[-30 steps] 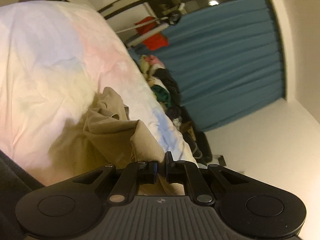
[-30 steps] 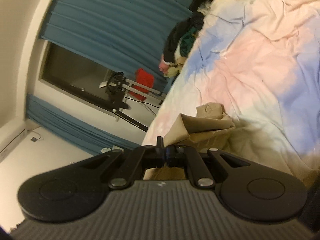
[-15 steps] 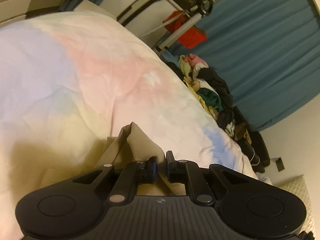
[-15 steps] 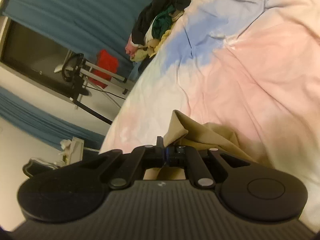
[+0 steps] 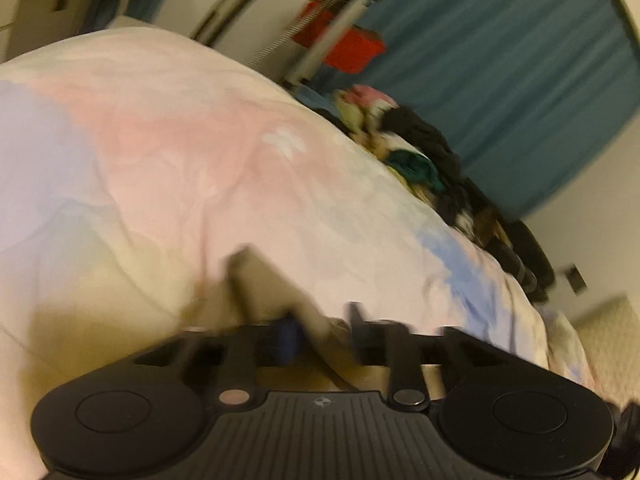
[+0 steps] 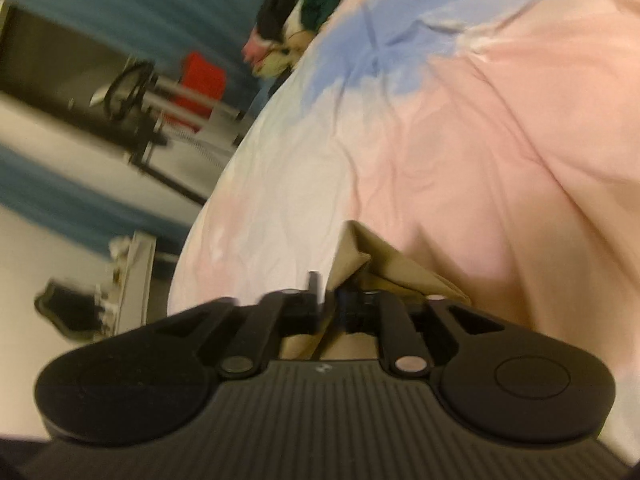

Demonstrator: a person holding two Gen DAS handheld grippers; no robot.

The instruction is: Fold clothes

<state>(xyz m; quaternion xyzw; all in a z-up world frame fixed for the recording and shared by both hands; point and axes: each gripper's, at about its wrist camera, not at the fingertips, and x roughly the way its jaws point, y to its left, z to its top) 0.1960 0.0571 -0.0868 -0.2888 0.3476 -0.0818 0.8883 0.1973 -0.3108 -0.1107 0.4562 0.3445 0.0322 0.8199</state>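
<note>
The left gripper (image 5: 320, 330) is seen with its jaws opening, a fold of the tan garment (image 5: 264, 284) lying loosely between them. The right gripper (image 6: 332, 300) is likewise opening around another fold. The garment is spread on the pastel bed cover (image 5: 180, 152).

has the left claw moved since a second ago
Yes. The left claw has swung toward the bed's far side: the blue curtain filled more of its view before, the pastel duvet now. Its jaws are opening around the tan garment.
</note>
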